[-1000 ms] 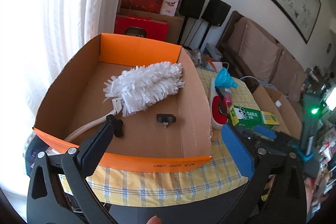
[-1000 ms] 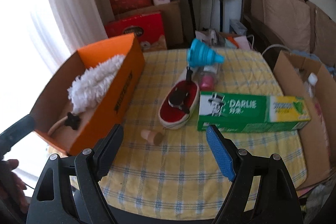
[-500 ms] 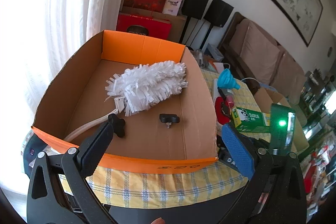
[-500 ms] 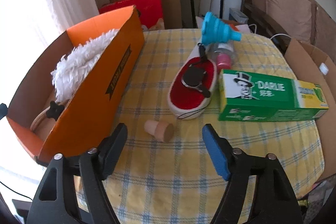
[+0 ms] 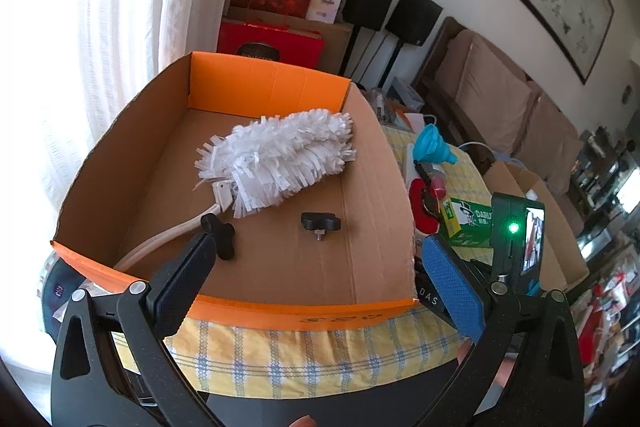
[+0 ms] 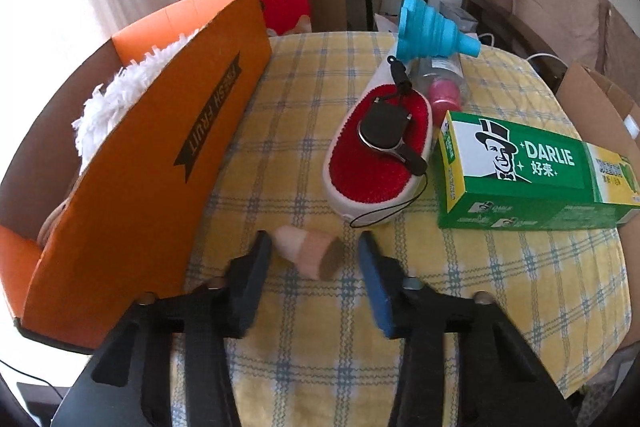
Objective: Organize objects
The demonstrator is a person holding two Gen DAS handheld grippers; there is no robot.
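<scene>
An orange cardboard box [image 5: 224, 301] [image 6: 132, 163] stands on the left of the yellow checked table. It holds a white duster [image 5: 280, 159] and two black knobs [image 5: 320, 222]. My left gripper [image 5: 320, 263] is open and empty above the box's near wall. My right gripper [image 6: 314, 251] is open, low over the table, with a small tan cork [image 6: 312, 253] lying between its fingers, which do not touch it.
On the table [image 6: 500, 287] lie a red brush with a black badge reel [image 6: 380, 143], a blue funnel [image 6: 432, 27], a pink-capped bottle [image 6: 442, 91] and a green Darlie box [image 6: 532, 175]. Open cartons [image 6: 600, 99] stand to the right.
My right gripper has moved forward and down until its fingers flank the cork, and they have narrowed. The left gripper has held nearly still over the box.
</scene>
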